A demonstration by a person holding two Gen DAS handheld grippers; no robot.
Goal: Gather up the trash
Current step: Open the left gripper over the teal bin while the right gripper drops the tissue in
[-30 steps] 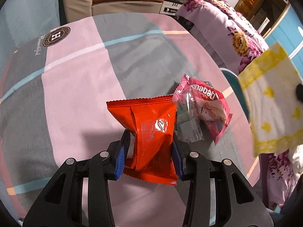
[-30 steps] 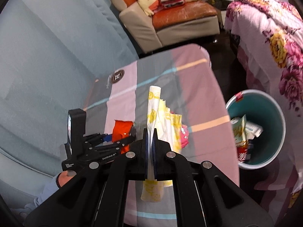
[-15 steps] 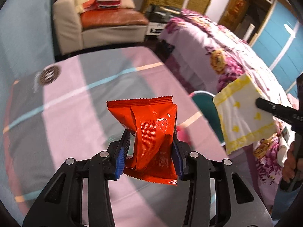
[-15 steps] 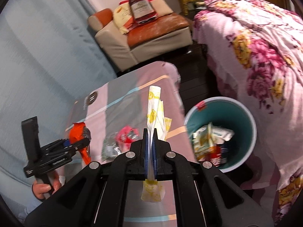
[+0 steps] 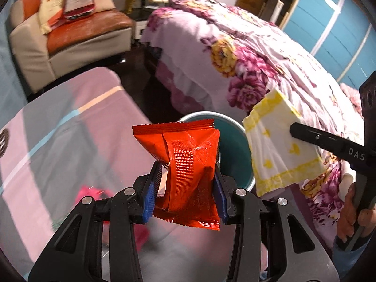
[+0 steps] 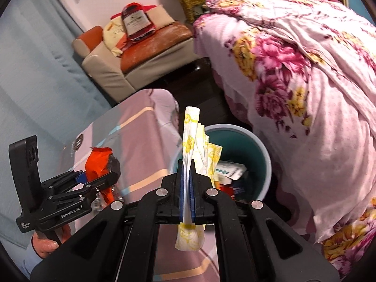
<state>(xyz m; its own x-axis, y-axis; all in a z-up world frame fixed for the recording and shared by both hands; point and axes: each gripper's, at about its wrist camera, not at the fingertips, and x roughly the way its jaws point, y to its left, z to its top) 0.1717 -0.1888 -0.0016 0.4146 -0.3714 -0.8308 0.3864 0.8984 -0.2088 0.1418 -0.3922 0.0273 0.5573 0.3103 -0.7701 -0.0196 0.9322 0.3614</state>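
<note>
A red snack wrapper (image 5: 190,174) is being pinched by the left gripper (image 5: 186,188), while a yellow-patterned napkin (image 6: 191,164) is being squeezed flat by the right gripper (image 6: 186,188). The teal bin (image 6: 265,162) is lying just beyond, nearer the right gripper.

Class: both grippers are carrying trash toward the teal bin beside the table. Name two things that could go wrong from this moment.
1. The right gripper pinches the yellow-patterned napkin only along a thin strip; loose folds hang free, so it may drape over the teal bin rim when released.
2. The left gripper holds the red wrapper short of the bin; released here, it would likely miss.
</note>
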